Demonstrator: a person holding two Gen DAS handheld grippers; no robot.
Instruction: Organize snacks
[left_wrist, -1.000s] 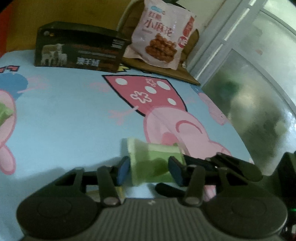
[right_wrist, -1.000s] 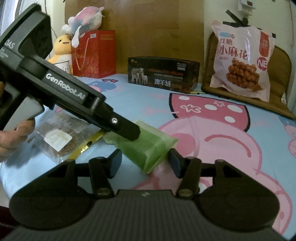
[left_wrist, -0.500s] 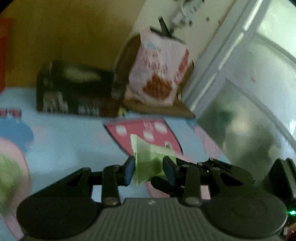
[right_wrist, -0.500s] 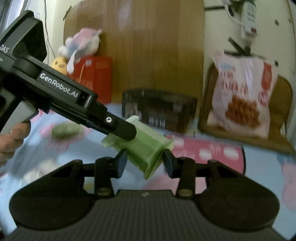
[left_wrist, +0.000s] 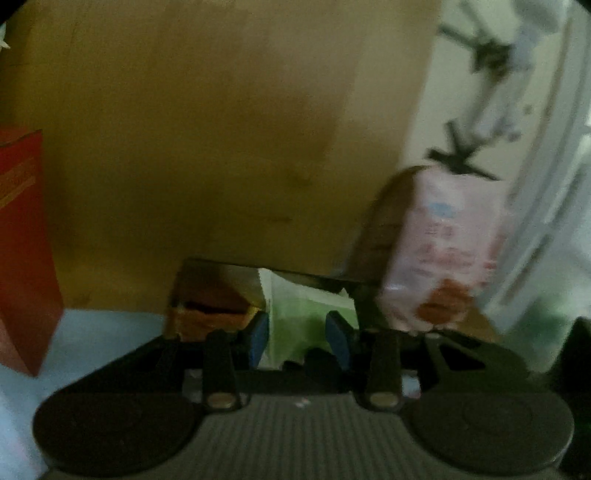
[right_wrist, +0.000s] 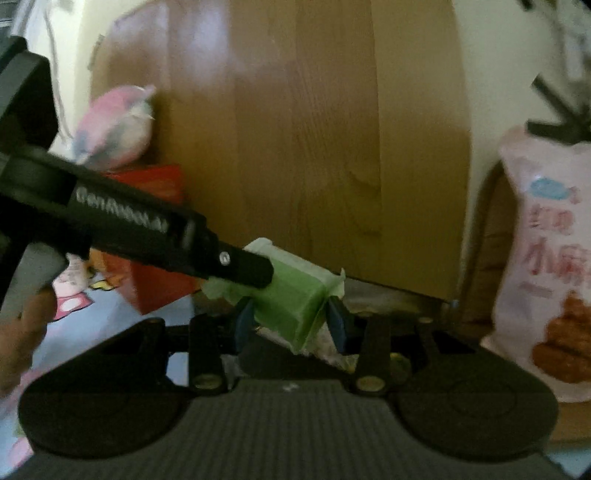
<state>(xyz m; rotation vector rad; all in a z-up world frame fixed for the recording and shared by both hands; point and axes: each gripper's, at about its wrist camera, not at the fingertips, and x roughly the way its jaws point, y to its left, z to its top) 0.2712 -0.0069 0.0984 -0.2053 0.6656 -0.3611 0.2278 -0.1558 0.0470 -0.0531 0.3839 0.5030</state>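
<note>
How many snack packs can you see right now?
2: the green packet held between both grippers, and the pink bag standing at the right. Others may be hidden below view.

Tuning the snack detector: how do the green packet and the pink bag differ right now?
The green snack packet is small and blocky; the pink snack bag is far larger and flat-faced. The packet is held in the air, pinched by both the left gripper and the right gripper; the bag stands untouched, leaning against the brown chair back. The packet is plain green; the bag shows red lettering and a snack photo. Both are sealed soft wrappers.
</note>
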